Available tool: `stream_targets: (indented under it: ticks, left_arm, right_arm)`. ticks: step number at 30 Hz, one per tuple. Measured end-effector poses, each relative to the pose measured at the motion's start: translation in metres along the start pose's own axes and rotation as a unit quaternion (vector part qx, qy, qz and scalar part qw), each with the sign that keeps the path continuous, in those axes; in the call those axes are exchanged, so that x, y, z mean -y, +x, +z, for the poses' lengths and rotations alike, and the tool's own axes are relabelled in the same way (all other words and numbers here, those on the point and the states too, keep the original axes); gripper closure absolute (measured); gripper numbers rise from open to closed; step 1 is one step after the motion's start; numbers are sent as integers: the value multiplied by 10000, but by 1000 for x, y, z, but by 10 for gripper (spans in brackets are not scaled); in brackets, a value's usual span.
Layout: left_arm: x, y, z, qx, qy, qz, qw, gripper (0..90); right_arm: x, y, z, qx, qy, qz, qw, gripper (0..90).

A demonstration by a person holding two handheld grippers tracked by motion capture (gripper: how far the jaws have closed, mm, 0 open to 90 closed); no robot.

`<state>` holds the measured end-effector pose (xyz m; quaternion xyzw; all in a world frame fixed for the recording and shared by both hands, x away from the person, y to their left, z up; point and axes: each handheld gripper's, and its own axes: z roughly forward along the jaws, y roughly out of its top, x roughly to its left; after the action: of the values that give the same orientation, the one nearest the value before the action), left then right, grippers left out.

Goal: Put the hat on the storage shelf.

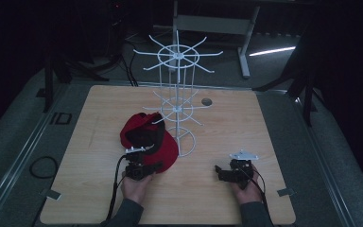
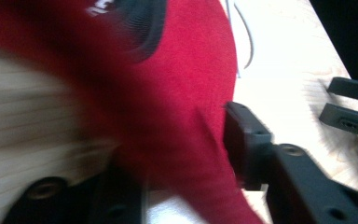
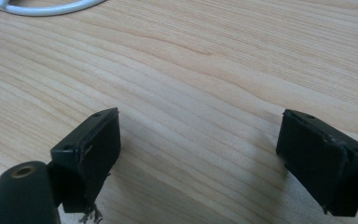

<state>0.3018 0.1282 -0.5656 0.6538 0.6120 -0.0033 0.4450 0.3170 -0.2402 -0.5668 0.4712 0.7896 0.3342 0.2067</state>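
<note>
The left gripper, held in the person's left hand at about seven o'clock on the table, has its jaws around the near edge of a red cap. In the left gripper view red fabric fills the gap between the two black jaws; one jaw stands against the cloth on the right, while the other is blurred and half covered, so how firmly the cloth is pinched cannot be told. The cap lies on the light wooden table with its black inner band turned up, near the table's centre and just at nine o'clock of the base of a white wire display rack. The cap's far side touches or overlaps the rack's ring-shaped foot.

The right gripper, in the right hand at about five o'clock on the table, points toward nine o'clock. Its jaws are spread wide, with bare wood grain between them and nothing in their hold. A curve of the rack's white foot shows at the top left of the right gripper view. The two grippers are well apart.

A small round hole lies in the tabletop at one o'clock of the rack.
</note>
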Motion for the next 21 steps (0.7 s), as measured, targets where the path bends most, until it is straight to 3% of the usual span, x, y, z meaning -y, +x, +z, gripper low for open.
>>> stream_targets:
  ticks: [4,5,8,13,21]
  left_arm:
    - [-2,8,-6,21,-39,-161,9999,734]
    - [-3,13,-10,77,-100,-317,9994,734]
    - [-6,19,-16,118,-208,-473,9986,788]
    - [-12,28,-24,188,-275,-636,9974,828]
    - [-18,35,-34,210,-350,-646,9971,842]
  right_arm:
    - [0,0,0,-1,0,1,10000,134]
    - [0,0,0,0,1,2,10000,134]
    - [0,0,0,0,0,1,10000,134]
    - [0,0,0,1,0,0,10000,134]
    - [0,0,0,0,1,0,10000,134]
